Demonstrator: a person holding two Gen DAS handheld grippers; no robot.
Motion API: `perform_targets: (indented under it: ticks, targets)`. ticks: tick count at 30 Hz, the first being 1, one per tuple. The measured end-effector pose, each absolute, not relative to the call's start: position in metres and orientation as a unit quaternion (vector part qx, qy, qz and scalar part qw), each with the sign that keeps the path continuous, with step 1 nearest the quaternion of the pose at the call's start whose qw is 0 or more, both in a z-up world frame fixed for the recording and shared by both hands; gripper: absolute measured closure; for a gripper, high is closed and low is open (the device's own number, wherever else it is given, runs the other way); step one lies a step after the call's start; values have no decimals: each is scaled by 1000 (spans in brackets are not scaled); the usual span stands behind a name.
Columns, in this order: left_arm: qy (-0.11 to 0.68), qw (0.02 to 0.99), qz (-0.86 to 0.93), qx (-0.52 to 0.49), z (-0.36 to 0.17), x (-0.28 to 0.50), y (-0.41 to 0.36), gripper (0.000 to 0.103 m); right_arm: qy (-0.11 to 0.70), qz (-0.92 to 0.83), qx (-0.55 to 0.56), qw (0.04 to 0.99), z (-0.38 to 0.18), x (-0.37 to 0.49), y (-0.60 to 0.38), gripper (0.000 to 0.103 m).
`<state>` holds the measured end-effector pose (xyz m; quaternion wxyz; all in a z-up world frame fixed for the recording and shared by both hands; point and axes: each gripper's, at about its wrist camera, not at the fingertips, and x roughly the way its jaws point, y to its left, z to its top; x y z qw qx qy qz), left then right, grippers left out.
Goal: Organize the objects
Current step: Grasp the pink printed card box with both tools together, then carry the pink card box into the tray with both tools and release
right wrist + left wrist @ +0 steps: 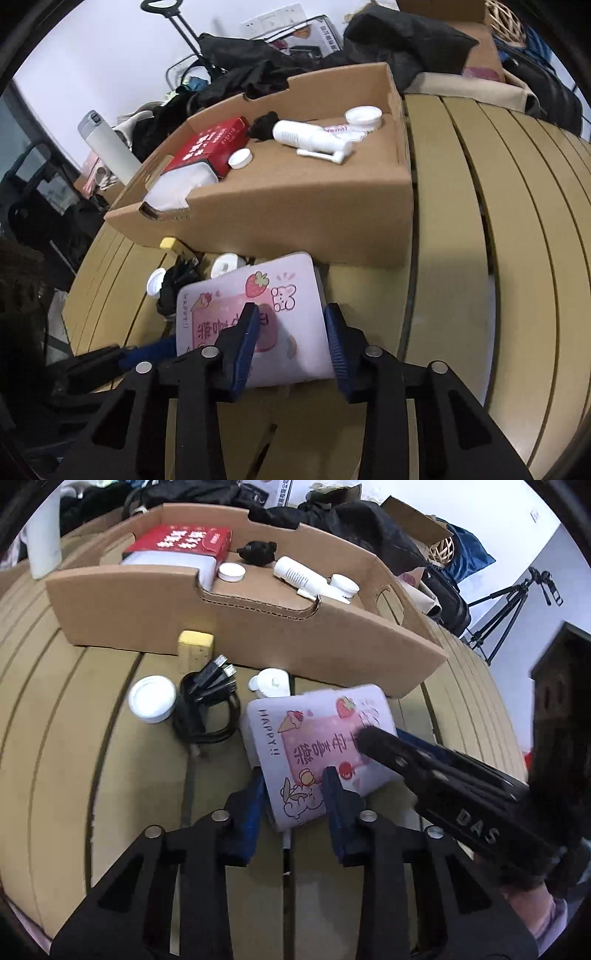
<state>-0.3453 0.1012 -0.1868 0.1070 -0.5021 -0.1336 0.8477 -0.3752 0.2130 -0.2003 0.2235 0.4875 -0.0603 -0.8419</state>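
A white and pink soft pack (pixel 317 734) with a strawberry print lies on the slatted tan table (pixel 92 738), just in front of an open cardboard box (pixel 258 635). My left gripper (pixel 295 805) is shut on the pack's near corner, a blue pad on each side. My right gripper (pixel 384 738) comes in from the right. In the right wrist view the right gripper (pixel 291 332) is shut on the right part of the pack (pixel 295 306), one pad on its top face and one at its edge. The left gripper (pixel 155 349) shows at the pack's left side.
The box (pixel 295 221) holds a red carton (pixel 181 541), a white bottle (pixel 299 574), white lids and a small black object (pixel 258 550). On the table beside the pack lie a black cable bundle (pixel 207 701), a white lid (pixel 151 699), a yellow sponge (pixel 195 646) and a white cap (pixel 271 683). Dark bags and clutter lie behind.
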Motion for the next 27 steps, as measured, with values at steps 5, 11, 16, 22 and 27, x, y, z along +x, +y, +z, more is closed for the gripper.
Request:
perform_targets:
  ticks: [5, 11, 16, 22, 27]
  targets:
    - [-142, 146, 827, -524, -187, -301, 93, 84, -89, -839, 499, 196, -198, -311, 232, 79]
    - [-97, 183, 827, -522, -189, -224, 109, 84, -166, -838, 496, 154, -203, -209, 267, 82]
    - [-56, 191, 846, -494, -164, -202, 126, 84, -148, -851, 485, 135, -188, -185, 272, 82]
    - [-85, 201, 855, -471, -134, -198, 117, 84, -148, -871, 443, 150, -152, -170, 278, 83]
    - [-90, 209, 875, -428, -92, -232, 112, 84, -132, -890, 407, 159, -114, -195, 269, 83]
